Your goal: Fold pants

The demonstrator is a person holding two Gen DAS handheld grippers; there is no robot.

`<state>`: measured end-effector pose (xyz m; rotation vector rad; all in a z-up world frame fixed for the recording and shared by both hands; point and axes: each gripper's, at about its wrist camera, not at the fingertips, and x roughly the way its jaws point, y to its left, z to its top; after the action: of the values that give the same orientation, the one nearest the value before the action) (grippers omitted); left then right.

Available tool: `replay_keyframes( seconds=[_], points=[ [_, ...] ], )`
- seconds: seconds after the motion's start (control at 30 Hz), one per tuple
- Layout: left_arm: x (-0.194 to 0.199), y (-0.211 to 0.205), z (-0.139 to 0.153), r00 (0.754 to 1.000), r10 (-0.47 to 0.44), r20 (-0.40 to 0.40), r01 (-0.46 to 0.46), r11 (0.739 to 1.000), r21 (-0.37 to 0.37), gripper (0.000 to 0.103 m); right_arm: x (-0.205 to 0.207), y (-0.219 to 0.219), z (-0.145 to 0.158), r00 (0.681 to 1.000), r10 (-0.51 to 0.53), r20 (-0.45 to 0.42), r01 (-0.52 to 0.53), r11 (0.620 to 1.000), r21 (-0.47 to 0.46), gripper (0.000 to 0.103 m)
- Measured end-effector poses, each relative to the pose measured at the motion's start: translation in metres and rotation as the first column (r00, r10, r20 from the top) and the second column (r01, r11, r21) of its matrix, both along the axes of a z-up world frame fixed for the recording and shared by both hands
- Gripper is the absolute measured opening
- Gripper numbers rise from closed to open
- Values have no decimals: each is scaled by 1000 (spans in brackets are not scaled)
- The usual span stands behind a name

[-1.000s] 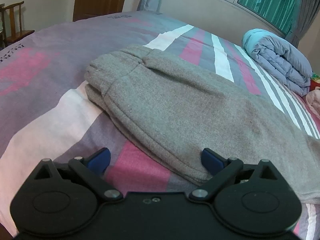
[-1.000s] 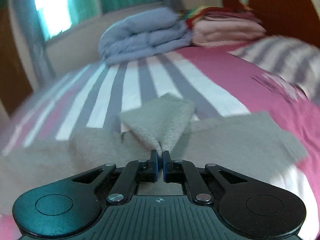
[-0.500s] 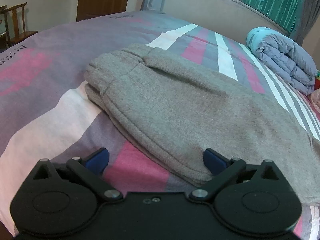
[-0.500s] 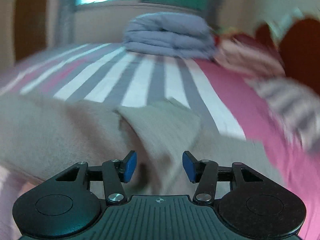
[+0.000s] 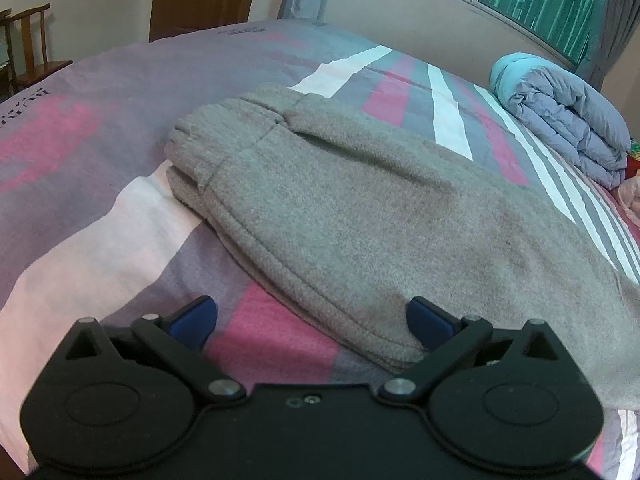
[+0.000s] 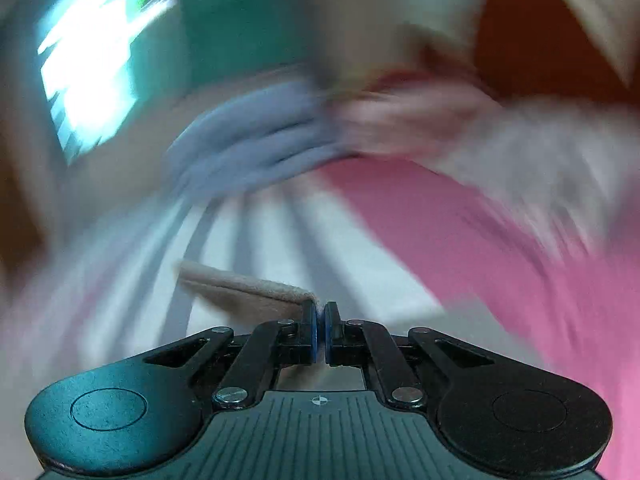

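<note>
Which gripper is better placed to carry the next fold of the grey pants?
Right. The right gripper is shut on a grey pants edge; the left gripper is open, holding nothing.

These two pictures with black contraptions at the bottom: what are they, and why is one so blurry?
Each is a handheld claw with a camera looking along its two fingers; a person holds one per hand. The left claw is open over the grey fleece pants lying on the striped pink, grey and white bedsheet. The right claw is shut on a corner of that grey cloth. Its picture is smeared, which suggests quick motion. A folded blue-grey quilt lies beyond.
</note>
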<state>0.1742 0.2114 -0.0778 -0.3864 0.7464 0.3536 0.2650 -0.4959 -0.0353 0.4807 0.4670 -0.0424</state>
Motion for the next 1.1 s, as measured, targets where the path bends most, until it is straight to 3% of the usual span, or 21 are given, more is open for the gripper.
replay_keyframes(
  seconds=[0.07,0.13,0.2,0.47,0.77,0.8,0.93,1.03,1.1],
  points=[
    [0,-1,0,1000,1,-1,-1,1000,3,97,-13,-46,-35,992,-99,-73,113,971,210,3],
    [0,-1,0,1000,0,-3,0,1000,4,97,-15,-63,-62,984,-100,-149,135,960,245,3],
    [0,-1,1,1000,1,-3,-1,1000,3,97,-21,-76,-80,984,-107,-144,149,936,318,3],
    [-1,-2,1,1000,5,1,-5,1000,4,97,-12,-104,-98,977,-155,-147,208,841,499,3],
    [-2,-2,0,1000,6,7,-6,1000,4,97,-24,-119,-94,970,-185,-161,244,765,595,4],
    [-3,-2,0,1000,7,9,-7,1000,5,97,-27,-119,-93,969,-188,-158,246,756,607,9],
    [-4,-3,0,1000,8,12,-8,1000,6,97,-39,-116,-87,975,-203,-95,216,742,634,55],
    [-4,-3,0,1000,7,13,-7,1000,5,97,-32,-112,-82,980,-179,-87,194,757,624,58],
    [-4,-2,0,1000,7,12,-7,1000,4,97,-20,-113,-86,982,-156,-106,187,746,639,56]
  ],
)
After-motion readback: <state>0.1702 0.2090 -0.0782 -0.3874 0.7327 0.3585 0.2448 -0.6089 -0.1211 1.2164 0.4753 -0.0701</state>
